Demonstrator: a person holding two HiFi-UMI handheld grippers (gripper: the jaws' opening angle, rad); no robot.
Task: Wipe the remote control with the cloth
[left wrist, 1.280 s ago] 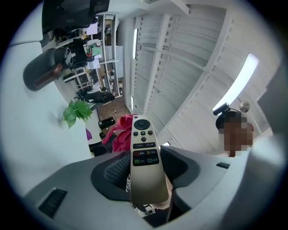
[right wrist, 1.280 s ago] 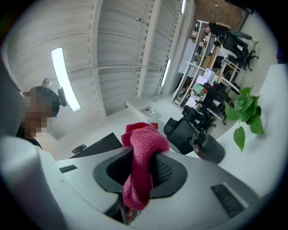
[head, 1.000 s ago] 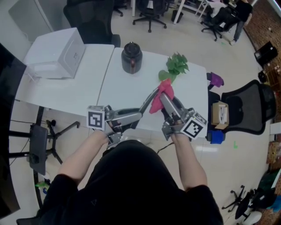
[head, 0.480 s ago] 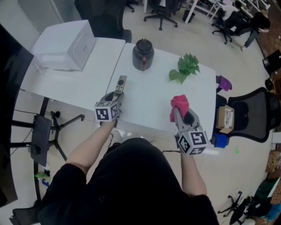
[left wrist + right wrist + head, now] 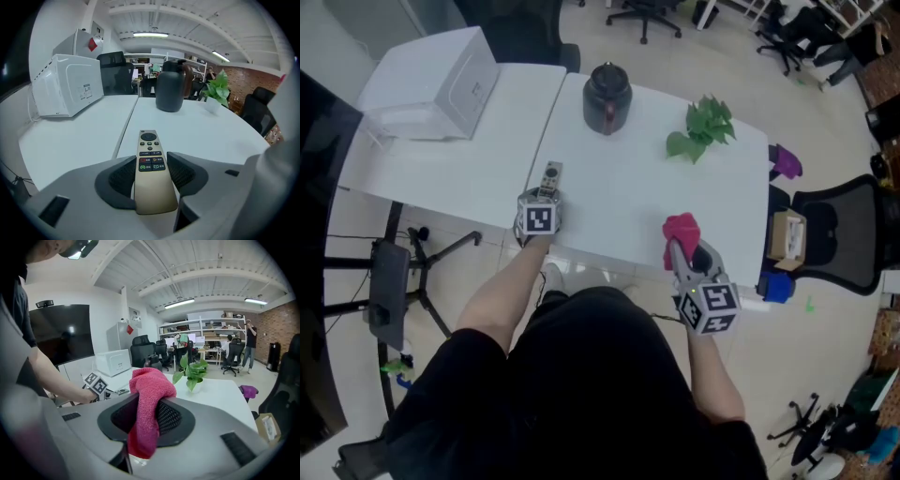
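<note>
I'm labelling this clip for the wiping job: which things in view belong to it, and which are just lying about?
Belong to the job: remote control, gripped by the left gripper; pink cloth, gripped by the right gripper.
Just lying about: white appliance, dark jug and green plant on the table.

the left hand-held gripper (image 5: 545,197) with the remote control (image 5: 551,175) and right hand-held gripper (image 5: 682,251) with the cloth (image 5: 680,228) have drawn apart.
</note>
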